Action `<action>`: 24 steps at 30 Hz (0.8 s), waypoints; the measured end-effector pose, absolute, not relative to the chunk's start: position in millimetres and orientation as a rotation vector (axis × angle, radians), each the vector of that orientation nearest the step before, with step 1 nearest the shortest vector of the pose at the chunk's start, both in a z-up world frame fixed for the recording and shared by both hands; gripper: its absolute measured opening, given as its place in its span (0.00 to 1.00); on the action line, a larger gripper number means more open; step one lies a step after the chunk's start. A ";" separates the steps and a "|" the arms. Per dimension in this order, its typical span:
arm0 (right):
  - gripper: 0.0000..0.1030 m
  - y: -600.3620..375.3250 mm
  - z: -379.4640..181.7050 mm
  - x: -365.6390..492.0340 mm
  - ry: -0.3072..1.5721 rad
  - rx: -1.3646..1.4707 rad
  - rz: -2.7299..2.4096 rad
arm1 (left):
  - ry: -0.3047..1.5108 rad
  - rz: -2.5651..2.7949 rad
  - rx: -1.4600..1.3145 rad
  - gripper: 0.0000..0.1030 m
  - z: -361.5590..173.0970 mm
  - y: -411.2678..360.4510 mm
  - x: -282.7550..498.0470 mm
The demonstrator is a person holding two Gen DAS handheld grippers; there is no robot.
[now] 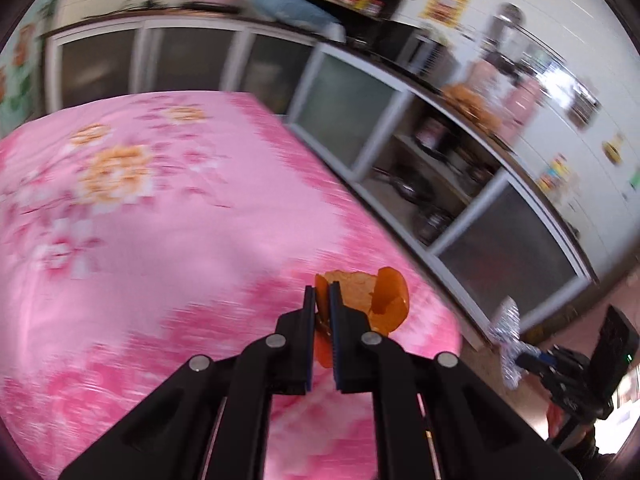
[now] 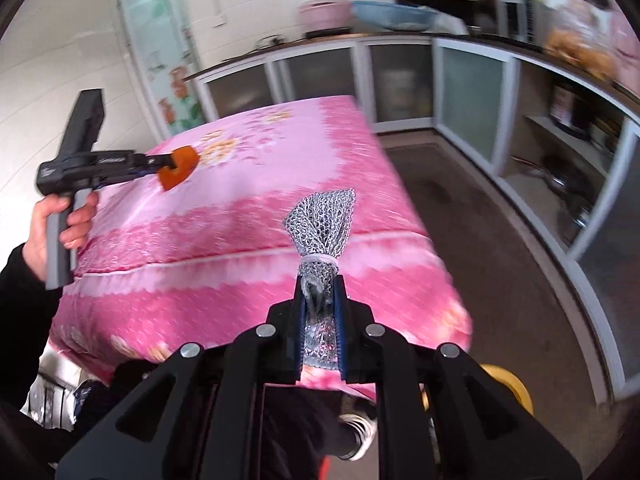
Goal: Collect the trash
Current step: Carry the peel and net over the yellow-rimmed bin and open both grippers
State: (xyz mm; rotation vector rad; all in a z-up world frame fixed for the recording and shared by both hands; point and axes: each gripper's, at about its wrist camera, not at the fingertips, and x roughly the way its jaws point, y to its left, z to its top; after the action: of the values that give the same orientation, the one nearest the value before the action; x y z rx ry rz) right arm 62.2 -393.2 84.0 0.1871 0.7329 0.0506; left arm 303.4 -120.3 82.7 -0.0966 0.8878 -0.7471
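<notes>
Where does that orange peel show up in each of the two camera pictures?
Left wrist view: the orange peel sits low, right of centre, pinched in the left gripper.
Right wrist view: the same peel is far left, at mid-height, held over the table.
Shared landmark: the pink floral tablecloth.

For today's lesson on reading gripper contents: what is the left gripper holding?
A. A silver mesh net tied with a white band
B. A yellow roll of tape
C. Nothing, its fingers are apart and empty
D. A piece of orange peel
D: the left gripper has its fingers closed on the orange peel above the pink floral cloth; the silver mesh net is in the right gripper.
</notes>
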 end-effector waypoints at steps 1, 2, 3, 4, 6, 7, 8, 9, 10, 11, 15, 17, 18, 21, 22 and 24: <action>0.11 -406.2 82.2 48.8 0.731 0.201 0.010 | 0.889 -0.778 -0.089 0.06 83.4 -133.6 295.3; 0.11 -416.7 79.7 37.9 0.729 0.212 -0.023 | 0.890 -0.824 -0.076 0.06 83.4 -152.3 283.8; 0.11 -424.0 77.7 29.9 0.727 0.220 -0.048 | 0.889 -0.854 -0.063 0.06 83.0 -166.0 275.5; 0.11 -432.7 75.8 20.3 0.723 0.226 -0.081 | 0.883 -0.893 -0.038 0.06 83.6 -185.7 263.9; 0.11 -453.1 69.7 -2.1 0.723 0.225 -0.167 | 0.875 -0.950 -0.009 0.06 83.5 -214.4 247.5; 0.11 -459.9 66.5 -8.1 0.724 0.231 -0.188 | 0.875 -0.982 0.002 0.06 83.1 -230.8 238.4; 0.11 -470.1 61.9 -18.6 0.725 0.240 -0.227 | 0.875 -1.004 0.013 0.06 81.6 -243.5 232.6; 0.11 -476.6 57.4 -24.9 0.732 0.243 -0.252 | 0.876 -1.025 0.027 0.06 80.5 -255.3 225.6; 0.11 -485.6 50.8 -33.5 0.738 0.247 -0.286 | 0.875 -1.042 0.042 0.06 78.7 -268.0 218.5; 0.11 -490.4 46.2 -38.3 0.742 0.255 -0.302 | 0.876 -1.069 0.062 0.06 76.4 -283.2 208.9; 0.11 -513.4 19.9 -56.6 0.772 0.315 -0.350 | 0.894 -1.154 0.135 0.06 62.3 -329.1 175.7; 0.11 -524.0 5.3 -63.4 0.784 0.345 -0.370 | 0.908 -1.186 0.176 0.06 52.6 -351.6 158.6; 0.11 -525.5 -0.1 -67.6 0.787 0.354 -0.373 | 0.920 -1.200 0.195 0.06 47.0 -362.7 150.6; 0.11 -534.8 -19.9 -74.2 0.808 0.381 -0.393 | 0.945 -1.226 0.239 0.06 32.1 -388.2 133.4; 0.11 -537.3 -23.6 -74.8 0.814 0.388 -0.396 | 0.949 -1.225 0.264 0.06 25.0 -397.7 125.5; 0.11 -546.1 -38.1 -78.5 0.833 0.420 -0.398 | 0.945 -1.225 0.315 0.06 13.5 -413.0 114.1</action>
State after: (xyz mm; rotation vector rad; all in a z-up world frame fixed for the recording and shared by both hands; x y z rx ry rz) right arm -78.5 -546.1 -38.1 0.4196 0.8326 -0.3980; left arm 114.1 -413.0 13.5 0.3153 0.9450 -1.2251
